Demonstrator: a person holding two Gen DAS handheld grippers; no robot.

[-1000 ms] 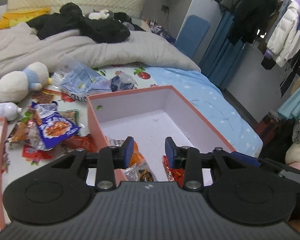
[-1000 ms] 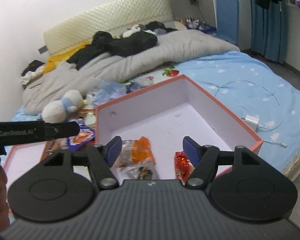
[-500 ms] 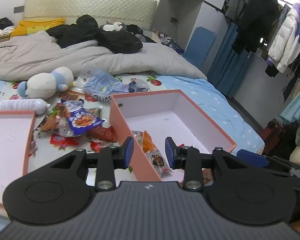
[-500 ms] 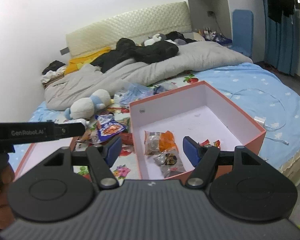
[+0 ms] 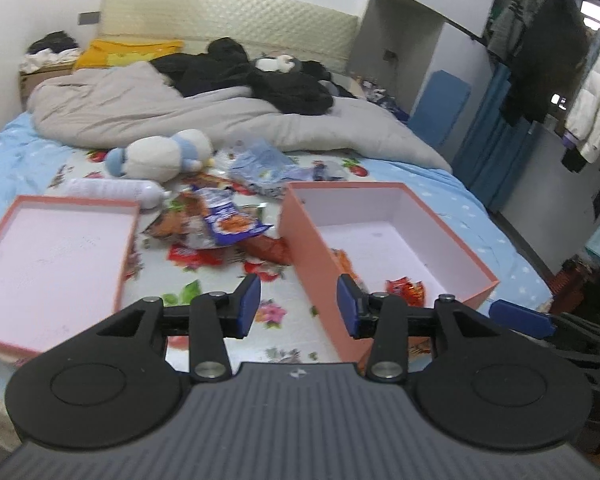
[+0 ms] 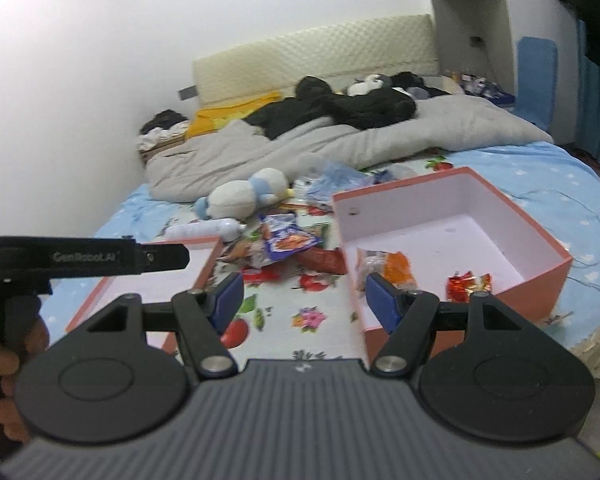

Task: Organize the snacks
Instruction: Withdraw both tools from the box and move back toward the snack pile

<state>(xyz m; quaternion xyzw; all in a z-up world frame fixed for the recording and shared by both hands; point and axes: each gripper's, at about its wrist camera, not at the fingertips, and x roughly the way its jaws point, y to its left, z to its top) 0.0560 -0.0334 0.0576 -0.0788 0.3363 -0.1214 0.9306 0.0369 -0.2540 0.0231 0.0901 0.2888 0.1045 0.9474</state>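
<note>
Left gripper (image 5: 298,307) jaws opening, empty, right gripper (image 6: 303,302) spread, seemingly empty, above pink box (image 5: 452,240).

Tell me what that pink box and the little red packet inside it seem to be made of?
The pink box looks like stiff cardboard with a matte paper covering: straight thin walls, crisp corners, no shine. The red packet looks like thin foil or metallised plastic: it is crinkled and catches glints of light. Which of the two, the pictures leave open.
</note>
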